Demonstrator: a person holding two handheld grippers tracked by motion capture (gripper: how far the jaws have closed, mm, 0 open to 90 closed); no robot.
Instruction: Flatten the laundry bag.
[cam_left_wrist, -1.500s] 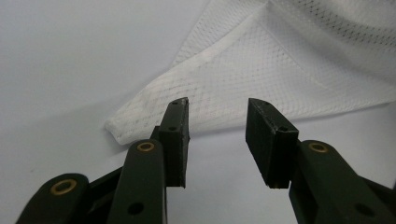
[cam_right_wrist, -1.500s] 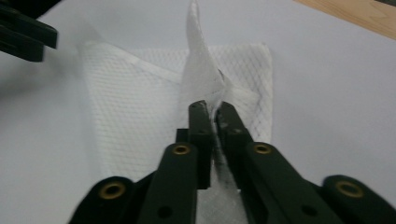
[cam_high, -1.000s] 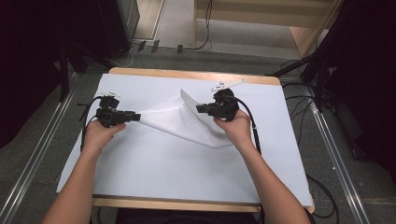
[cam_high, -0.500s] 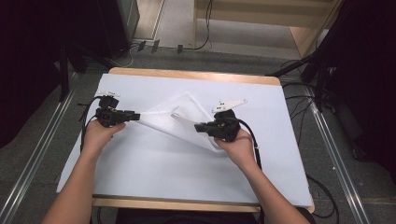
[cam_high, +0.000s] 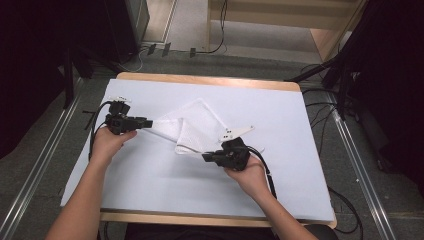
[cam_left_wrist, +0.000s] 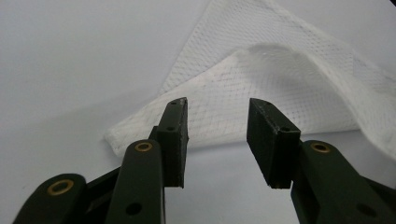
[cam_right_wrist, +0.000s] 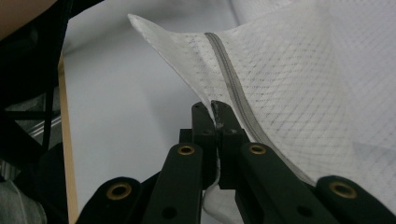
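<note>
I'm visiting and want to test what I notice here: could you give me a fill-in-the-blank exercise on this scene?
1. The white mesh bag lies on a ____ table cover.
2. The right gripper is ____ on the bag's edge.
3. The left gripper has its jaws ____, with nothing pressed between them.
4. A grey ____ runs along the bag beside the right gripper.

Missing words: white; shut; open; zipper

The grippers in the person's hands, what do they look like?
Both are black. The left gripper and the right gripper each have two flat, blocky black fingers on arms with brass-coloured rivets. A black cable loops off the left one, another trails from the right. A pale three-cornered plate with small holes sits on top of the right gripper. The forearms are bare, no sleeves.
</note>
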